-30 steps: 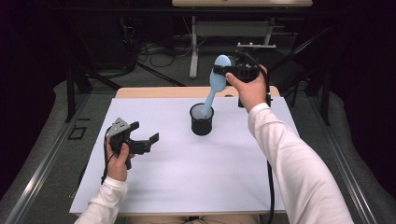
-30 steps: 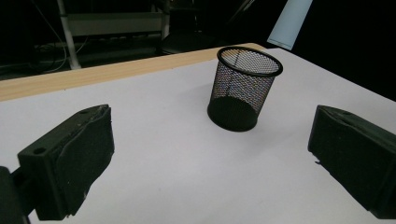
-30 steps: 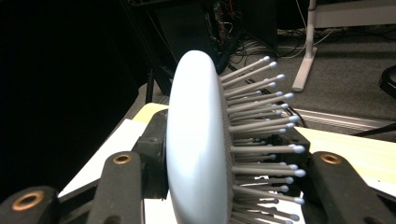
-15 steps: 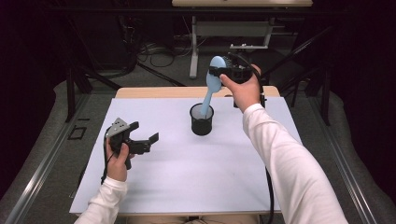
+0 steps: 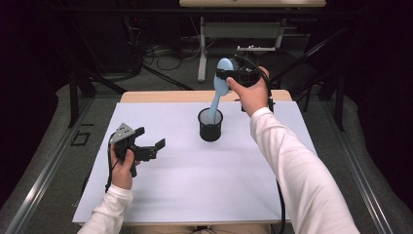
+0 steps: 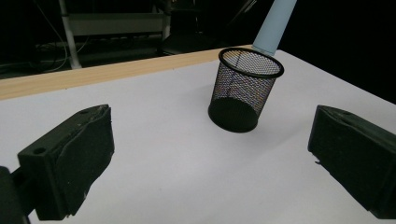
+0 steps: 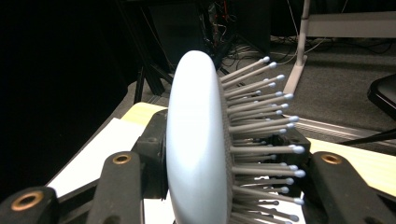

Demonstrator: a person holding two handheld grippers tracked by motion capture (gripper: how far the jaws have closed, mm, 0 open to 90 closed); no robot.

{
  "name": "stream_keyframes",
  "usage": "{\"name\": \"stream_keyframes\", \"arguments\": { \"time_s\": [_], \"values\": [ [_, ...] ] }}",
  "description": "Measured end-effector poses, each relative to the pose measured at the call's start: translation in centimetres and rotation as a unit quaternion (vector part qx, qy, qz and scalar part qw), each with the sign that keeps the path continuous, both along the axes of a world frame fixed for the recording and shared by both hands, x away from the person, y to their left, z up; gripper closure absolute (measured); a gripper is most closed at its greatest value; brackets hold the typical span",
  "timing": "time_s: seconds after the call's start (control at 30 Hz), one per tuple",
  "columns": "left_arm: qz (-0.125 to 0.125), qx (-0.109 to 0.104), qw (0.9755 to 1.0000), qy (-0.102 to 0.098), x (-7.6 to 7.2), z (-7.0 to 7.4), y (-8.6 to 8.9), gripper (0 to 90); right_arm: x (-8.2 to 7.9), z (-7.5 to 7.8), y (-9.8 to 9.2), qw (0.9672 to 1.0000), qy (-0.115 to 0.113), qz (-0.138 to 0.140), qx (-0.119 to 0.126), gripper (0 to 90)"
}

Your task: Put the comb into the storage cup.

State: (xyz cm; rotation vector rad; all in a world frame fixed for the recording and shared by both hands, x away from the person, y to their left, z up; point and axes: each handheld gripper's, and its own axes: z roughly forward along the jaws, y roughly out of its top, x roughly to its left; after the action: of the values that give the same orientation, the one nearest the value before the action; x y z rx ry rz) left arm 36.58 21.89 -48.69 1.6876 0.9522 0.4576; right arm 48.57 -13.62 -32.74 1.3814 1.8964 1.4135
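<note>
Lifted slightly since a second ago, the brush (image 5: 218, 90) now hangs higher and a touch farther left, its handle tip still dipping inside the rim of the cup (image 5: 210, 125). That pale blue brush stands nearly upright, head uppermost, leaning toward the far right. The right gripper (image 5: 229, 74) stays clamped on the head; in the right gripper view its black jaws press the smooth back on one side and the bristles on the other of the brush (image 7: 198, 154). The cup, black wire mesh, has not shifted and sits upright on the white sheet (image 5: 195, 185), a little beyond the table's middle. Well apart at the near left, the left gripper (image 5: 158, 145) has kept its place just above the sheet, its jaws spread wide with nothing between them. In the left gripper view, they frame the cup (image 6: 243, 88) and the brush handle (image 6: 275, 25) entering its far side.
</note>
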Motion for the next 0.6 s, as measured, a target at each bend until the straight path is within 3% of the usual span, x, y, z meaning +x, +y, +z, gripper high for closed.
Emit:
{"name": "stream_keyframes", "arguments": {
  "time_s": [0.6],
  "values": [
    [0.000, -0.004, 1.0000, 0.001, 0.00, -0.03, 0.03, 0.7, 0.32, -0.16, 0.07, 0.9999, -0.007, -0.007, -0.009, 48.8]
  ]
}}
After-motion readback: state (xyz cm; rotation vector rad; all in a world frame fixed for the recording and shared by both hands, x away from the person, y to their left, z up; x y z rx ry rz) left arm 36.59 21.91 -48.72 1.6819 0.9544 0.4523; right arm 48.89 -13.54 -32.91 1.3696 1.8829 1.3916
